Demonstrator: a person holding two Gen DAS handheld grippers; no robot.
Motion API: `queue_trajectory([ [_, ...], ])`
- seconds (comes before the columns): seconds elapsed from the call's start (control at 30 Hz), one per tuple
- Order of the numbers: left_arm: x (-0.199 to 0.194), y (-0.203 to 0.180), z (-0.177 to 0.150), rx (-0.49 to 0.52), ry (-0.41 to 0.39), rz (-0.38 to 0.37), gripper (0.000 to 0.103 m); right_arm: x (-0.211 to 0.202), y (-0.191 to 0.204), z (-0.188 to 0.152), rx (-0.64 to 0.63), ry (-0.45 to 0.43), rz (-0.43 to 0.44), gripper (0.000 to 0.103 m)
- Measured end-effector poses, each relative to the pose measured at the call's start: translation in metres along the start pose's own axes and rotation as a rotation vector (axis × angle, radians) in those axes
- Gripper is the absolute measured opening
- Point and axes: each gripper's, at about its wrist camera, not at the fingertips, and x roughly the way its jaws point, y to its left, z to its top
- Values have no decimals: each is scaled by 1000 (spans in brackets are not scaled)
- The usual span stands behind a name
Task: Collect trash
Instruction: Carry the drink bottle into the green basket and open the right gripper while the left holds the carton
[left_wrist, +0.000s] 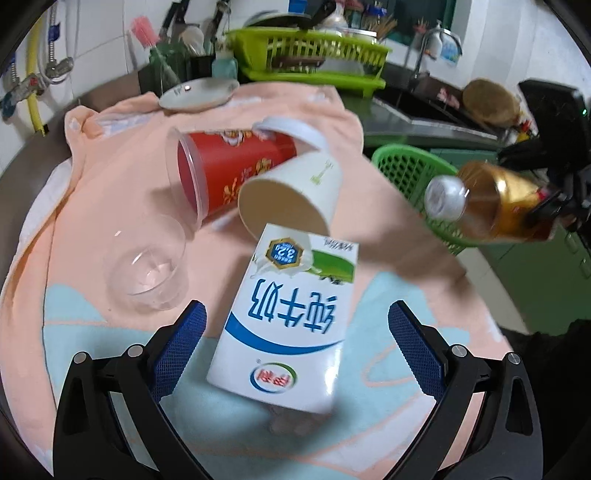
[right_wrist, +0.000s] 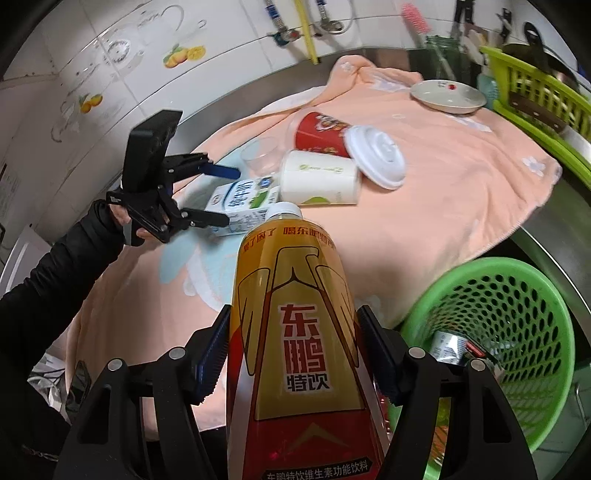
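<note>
So the whole thing happens on a peach towel (right_wrist: 461, 192) spread over the counter, with the green basket (right_wrist: 524, 295) sitting off its near right edge. That basket is where the trash goes, and there's already some wrapper-ish stuff at the bottom, can't really make out what.

Right gripper (right_wrist: 293, 350) is pinching the drink bottle (right_wrist: 295, 332), pads pressed on both sides of the label. The bottle's long axis runs straight out along the fingers, cap end pointing away and a bit down toward the pile. The basket opening lies just to the right of it and lower, so I'd guess the next move is a swing right and over the rim, then let go. Right hand is clearly the nearer one to the basket.

Left gripper (left_wrist: 295, 343) is spread wide, nothing pinched. The milk carton (left_wrist: 291, 317) lies flat on the towel right between its fingers, not touching either pad as far as I can see. Its long axis runs roughly along the fingers, tilted a little, top end pointing away toward the paper cup (left_wrist: 291, 195). So the pads would close across the carton's narrow width, which looks fine.

Behind that: the red cup (left_wrist: 229, 173) on its side and a clear plastic cup (left_wrist: 151, 266) off to the left.
</note>
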Motion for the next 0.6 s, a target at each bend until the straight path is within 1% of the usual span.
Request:
queue_trajectory([
  [0.2, 15, 4, 2, -30, 29, 1, 97, -17, -30, -12, 83, -27, -69, 65],
  [0.33, 18, -3, 4, -56, 16, 25, 96, -28, -56, -22, 138, -47, -150, 65],
  [0.4, 17, -6, 4, -72, 7, 34, 87, -32, -70, -28, 166, -52, -188, 65],
  [0.43, 17, -6, 4, -83, 4, 48, 84, -33, -77, -31, 181, -54, -210, 65],
  [0.47, 18, -7, 4, -99, 10, 69, 79, -34, -83, -33, 196, -54, -228, 65],
  [0.53, 16, -8, 3, -124, 1, 96, 77, -33, -99, -40, 227, -52, -284, 65],
  [0.6, 13, -11, 1, -140, -4, 116, 74, -31, -114, -46, 251, -45, -327, 65],
])
